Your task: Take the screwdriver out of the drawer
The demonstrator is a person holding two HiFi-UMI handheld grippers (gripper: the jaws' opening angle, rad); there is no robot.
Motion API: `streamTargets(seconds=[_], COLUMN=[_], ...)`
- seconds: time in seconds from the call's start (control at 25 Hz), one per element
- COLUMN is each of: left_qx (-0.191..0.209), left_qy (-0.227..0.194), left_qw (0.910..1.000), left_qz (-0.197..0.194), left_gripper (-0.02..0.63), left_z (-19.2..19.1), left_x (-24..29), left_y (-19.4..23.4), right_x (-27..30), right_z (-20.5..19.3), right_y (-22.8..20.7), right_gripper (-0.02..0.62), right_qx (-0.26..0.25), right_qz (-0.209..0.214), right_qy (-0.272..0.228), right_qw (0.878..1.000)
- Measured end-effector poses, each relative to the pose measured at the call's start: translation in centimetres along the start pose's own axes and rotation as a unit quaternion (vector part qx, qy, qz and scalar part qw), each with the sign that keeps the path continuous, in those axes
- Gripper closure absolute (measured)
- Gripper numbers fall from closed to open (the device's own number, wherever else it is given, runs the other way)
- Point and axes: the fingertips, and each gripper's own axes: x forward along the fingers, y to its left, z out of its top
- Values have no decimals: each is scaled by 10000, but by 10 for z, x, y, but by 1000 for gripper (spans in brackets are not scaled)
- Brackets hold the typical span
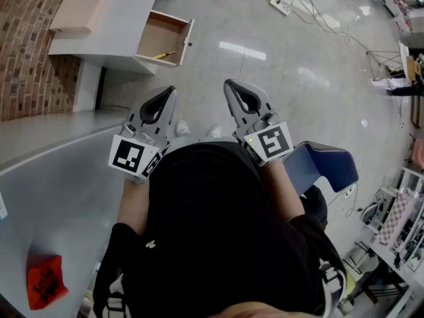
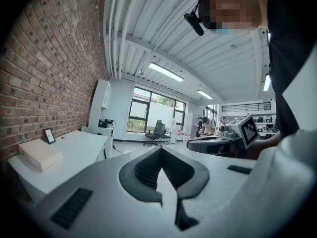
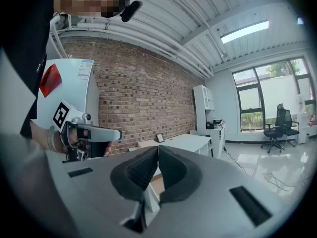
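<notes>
An open wooden drawer (image 1: 162,37) sticks out of a white desk (image 1: 112,18) at the far end of the head view. A yellow-handled screwdriver (image 1: 164,55) lies along its near edge. Both grippers are held close to the person's body, well short of the drawer. My left gripper (image 1: 170,90) is shut with nothing between its jaws, and its own view shows the pads meeting at the left gripper's tip (image 2: 160,149). My right gripper (image 1: 229,83) is likewise shut and empty, its pads touching at the right gripper's tip (image 3: 157,148). Each gripper points roughly level toward the desk.
A flat cardboard box (image 1: 76,10) lies on the desk top beside a brick wall (image 1: 26,58). A grey curved table (image 1: 46,177) with a red item (image 1: 45,280) is at my left. A blue chair (image 1: 324,167) stands at my right. A power strip and cables (image 1: 281,6) lie on the glossy floor.
</notes>
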Motion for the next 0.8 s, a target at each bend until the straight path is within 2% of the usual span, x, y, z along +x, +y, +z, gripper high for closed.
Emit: streamTargets(seconds=[0.12,0.44,0.8], left_qx=[-62,-62,415], left_qy=[0,38,125], left_qw=[10000,10000,9991], left_qz=[3,-57,37], left_gripper=[604,604,604], left_z=[-4,-10,-18], left_x=[-5,-15,-14], left_y=[15,58,100], right_x=[11,52,92], right_z=[-7,-4,-16], right_y=[8,23,23], right_gripper=[583,583,583], right_qx=[-76,-67,-79], right_qz=[67,4,-178], right_qy=[122,3,138], right_qw=[9999,10000,9997])
